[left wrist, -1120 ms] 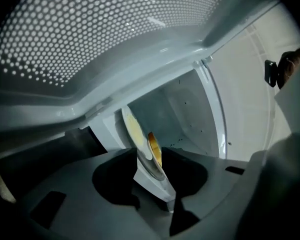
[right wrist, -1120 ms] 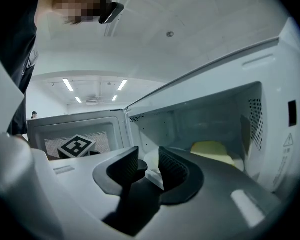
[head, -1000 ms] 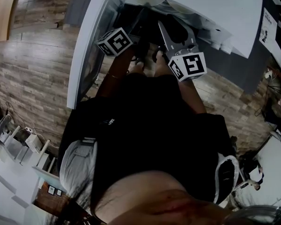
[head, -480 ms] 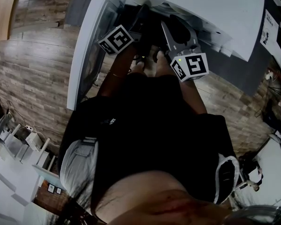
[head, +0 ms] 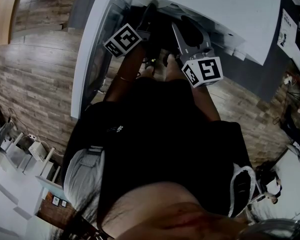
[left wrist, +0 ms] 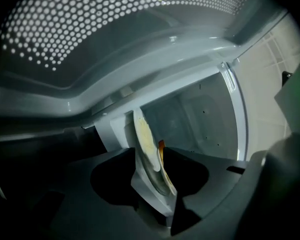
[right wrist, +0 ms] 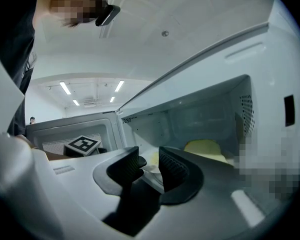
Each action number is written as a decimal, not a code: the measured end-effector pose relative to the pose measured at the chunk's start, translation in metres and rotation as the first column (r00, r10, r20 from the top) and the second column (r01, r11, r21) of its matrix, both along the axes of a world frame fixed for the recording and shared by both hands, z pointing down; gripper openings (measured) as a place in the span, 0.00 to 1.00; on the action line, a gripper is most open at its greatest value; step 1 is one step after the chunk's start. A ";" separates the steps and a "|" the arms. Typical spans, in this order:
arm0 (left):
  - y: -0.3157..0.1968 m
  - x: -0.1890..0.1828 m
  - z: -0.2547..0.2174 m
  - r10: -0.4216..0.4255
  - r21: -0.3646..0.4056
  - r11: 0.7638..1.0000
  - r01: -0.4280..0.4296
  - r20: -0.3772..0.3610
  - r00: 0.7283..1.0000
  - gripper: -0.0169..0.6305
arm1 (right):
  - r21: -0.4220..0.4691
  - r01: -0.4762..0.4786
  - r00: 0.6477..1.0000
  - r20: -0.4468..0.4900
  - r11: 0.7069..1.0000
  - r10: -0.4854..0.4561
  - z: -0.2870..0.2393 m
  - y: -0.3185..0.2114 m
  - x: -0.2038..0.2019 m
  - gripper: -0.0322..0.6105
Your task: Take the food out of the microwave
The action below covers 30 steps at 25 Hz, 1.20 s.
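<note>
**Left gripper (left wrist: 146, 154) slackening on the plate rim: tip-out risk**

Left gripper: jaws opening, with the rim of the white plate (left wrist: 146, 191) between them. Both pads look to touch it, but the hold is weakening. Right gripper (right wrist: 149, 156): clamped on the plate's rim at the other side. Both reach into the open microwave (head: 215, 14), whose door (head: 87, 59) is swung out to the left.

Food (left wrist: 145, 143): pale yellow and flat, with an orange bit at its edge, lying on the plate. The plate is inside the cavity near the opening, not out yet. A second pale yellow shape (right wrist: 202, 146) sits farther in to the right; it could be more food or a reflection.

Judged risks:
- If the left pads let go while the plate is lifted, all the weight falls on one pinch at the right rim. The plate would likely pivot, its left side dropping and the food sliding toward the door side.
- The rim looks thin and smooth, so the bite is shallow. It could slip if either hand twists or pulls ahead of the other.
- An uneven pull outward could skew the plate against a side wall or the front lip.
- The left gripper works just beside the door, and a bump there could jar the hold.
- No view shows whether the plate rests on the cavity floor or hangs free. The hazard is greater if it hangs.
</note>
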<state>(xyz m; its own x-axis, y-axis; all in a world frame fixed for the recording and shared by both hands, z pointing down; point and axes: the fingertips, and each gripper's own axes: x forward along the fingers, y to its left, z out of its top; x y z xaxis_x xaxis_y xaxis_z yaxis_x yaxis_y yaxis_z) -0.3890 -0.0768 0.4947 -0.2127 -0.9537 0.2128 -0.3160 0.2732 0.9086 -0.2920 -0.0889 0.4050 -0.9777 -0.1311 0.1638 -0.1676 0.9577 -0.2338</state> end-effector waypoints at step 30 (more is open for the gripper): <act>-0.006 -0.016 0.004 -0.091 -0.038 0.995 0.089 -0.064 0.994 0.13 | -0.022 -0.041 0.999 0.024 0.999 0.042 -0.007 -0.011 0.016 0.20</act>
<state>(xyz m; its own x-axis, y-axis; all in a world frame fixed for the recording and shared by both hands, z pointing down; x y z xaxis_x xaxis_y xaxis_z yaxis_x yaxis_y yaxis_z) -0.4048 -0.0824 0.4990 -0.2820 -0.9228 0.2624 -0.2285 0.3303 0.9158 -0.2757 -0.0995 0.3977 -0.9753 -0.1686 0.1428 -0.2012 0.9447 -0.2591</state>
